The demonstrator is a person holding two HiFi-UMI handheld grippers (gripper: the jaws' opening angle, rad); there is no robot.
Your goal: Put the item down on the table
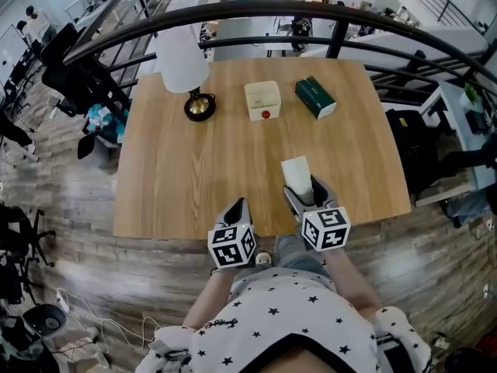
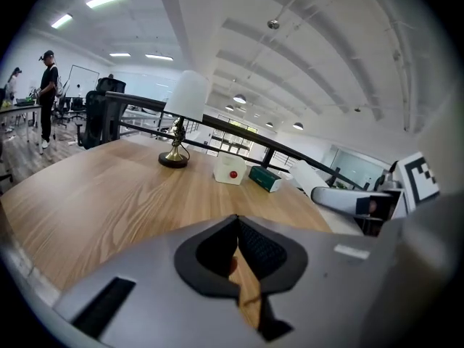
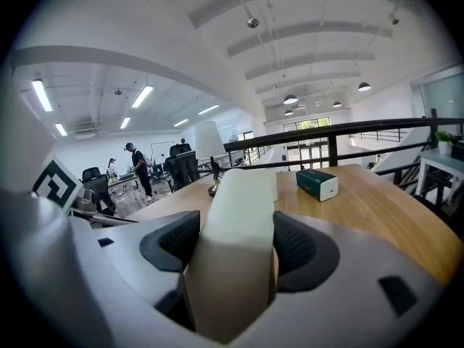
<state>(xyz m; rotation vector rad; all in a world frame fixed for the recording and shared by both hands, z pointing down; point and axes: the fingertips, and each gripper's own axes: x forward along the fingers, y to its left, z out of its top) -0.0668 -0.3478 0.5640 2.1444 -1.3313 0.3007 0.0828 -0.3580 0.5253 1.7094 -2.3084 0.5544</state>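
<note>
I've got the right gripper (image 1: 307,194) clamped on the pale block (image 1: 296,171), out over the table's (image 1: 194,177) near edge for setting down well short of the lamp (image 1: 190,68), with the left gripper (image 1: 239,205) alongside, jaws pressed together on nothing.

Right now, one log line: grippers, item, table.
left gripper: shut, empty | right gripper: shut on pale block | pale block: over table near edge, not released | far side: lamp, cream box, green box
</note>
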